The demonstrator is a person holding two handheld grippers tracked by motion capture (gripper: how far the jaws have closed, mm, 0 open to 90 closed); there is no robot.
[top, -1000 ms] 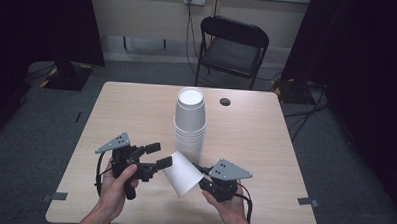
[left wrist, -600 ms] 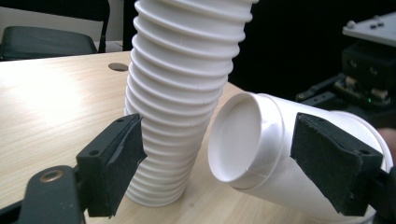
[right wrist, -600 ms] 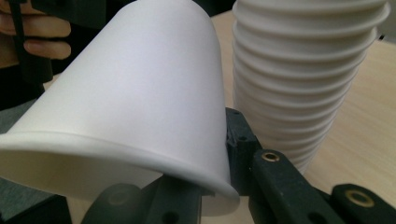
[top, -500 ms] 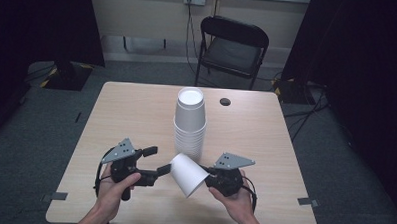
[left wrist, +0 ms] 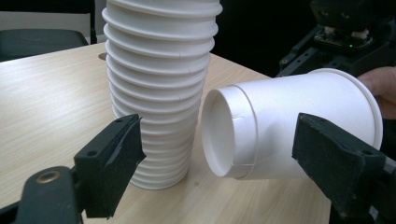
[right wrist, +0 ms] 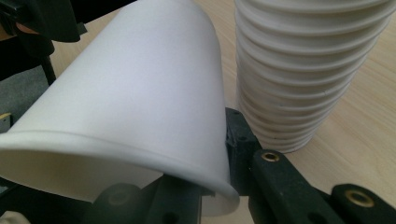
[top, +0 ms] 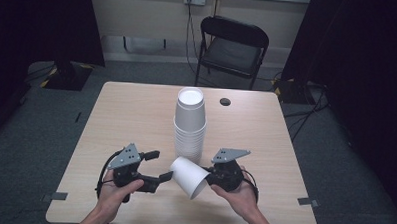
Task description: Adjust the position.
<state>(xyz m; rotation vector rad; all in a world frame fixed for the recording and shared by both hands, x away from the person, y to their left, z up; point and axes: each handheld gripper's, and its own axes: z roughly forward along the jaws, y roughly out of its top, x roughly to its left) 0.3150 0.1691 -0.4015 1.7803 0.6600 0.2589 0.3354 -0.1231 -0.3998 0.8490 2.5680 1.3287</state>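
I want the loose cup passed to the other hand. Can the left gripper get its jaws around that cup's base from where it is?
Probably yes. The left gripper is open, and the single cup, shut in the right gripper, points its base toward it. Nothing lies between; the cup stack stands close beside.

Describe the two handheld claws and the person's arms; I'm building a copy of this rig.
Both the left claw and the right claw are black, each topped by a grey three-cornered plate, with black cables looping behind. The left claw's jaws end in blocky black pads. A small green light glows on the right claw's body. No sleeves reach the forearms.
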